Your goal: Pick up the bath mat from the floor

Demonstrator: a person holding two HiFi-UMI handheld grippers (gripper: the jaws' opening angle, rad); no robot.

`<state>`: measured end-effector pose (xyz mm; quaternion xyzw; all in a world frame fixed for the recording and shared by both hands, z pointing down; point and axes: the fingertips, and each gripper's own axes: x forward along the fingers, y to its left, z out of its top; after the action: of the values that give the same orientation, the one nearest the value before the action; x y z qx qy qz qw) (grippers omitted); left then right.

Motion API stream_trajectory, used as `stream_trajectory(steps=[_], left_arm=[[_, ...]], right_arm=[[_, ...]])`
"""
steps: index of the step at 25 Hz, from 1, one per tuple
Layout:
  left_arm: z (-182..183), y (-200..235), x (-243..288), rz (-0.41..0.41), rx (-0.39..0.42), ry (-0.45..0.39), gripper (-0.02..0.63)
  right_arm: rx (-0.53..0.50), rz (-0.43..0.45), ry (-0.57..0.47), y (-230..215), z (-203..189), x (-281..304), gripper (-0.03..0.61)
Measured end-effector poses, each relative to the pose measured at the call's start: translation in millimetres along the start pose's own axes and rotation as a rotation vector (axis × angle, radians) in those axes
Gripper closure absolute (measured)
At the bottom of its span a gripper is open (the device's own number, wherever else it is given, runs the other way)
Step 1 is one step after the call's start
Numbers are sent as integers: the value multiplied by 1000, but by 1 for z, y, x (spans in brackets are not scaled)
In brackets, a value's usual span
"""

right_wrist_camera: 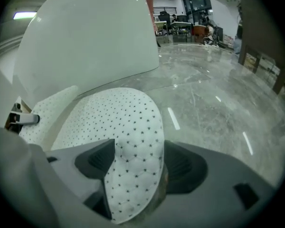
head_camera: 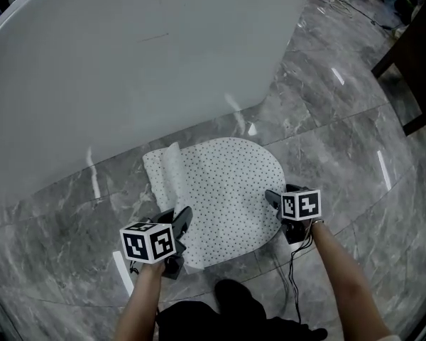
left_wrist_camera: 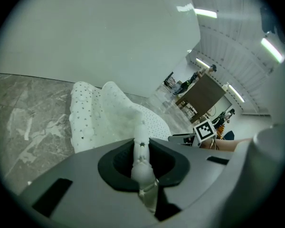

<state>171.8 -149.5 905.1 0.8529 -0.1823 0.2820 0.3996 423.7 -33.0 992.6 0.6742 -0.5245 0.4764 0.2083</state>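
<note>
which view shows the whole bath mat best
Head view: it takes in the whole bath mat, one edge curled up. The left gripper view shows only a pinched fold; the right gripper view, one rounded end.

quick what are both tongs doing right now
left tongs: shut on the bath mat edge
right tongs: open, mat edge lying between the jaws, ungripped

You stand on a grey marble floor [head_camera: 341,155], glossy, with white streaks of reflected light on it. Directly ahead of you rises a large white curved wall [head_camera: 128,62]. At your far right stands dark wooden furniture [head_camera: 412,55]. Long ceiling lamps [left_wrist_camera: 270,49] shine overhead.
</note>
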Motion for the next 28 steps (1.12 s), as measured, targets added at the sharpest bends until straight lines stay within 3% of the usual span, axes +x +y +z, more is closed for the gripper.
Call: stream_trajectory(steps=[2,9,13,15,18,21,28], left_arm=[[-1,5,-7,4,-17,-15,575],[-3,20,-27,25,-68,-56,574],[-8,31,-39,61,-68,-64,574],[-11,37,-47,82,-66,-70,574],[-16,46,-61,106,-72,-84,574],[-19,55,-78,127,-88,-112,574],[-18,87,-122,205,-153,-204,575]], right_arm=[[-23,-6,-8,5,0,1,268],[-101,97,58,44,-7,5,268],[-93,272,92,92,-10,3,276],[-120,314,88,115,-8,2,298],[-107,304,51,134,-4,0,333],[-69,295,-14,145,5,-8,446],[-76,235,-5,148,3,-19,529]])
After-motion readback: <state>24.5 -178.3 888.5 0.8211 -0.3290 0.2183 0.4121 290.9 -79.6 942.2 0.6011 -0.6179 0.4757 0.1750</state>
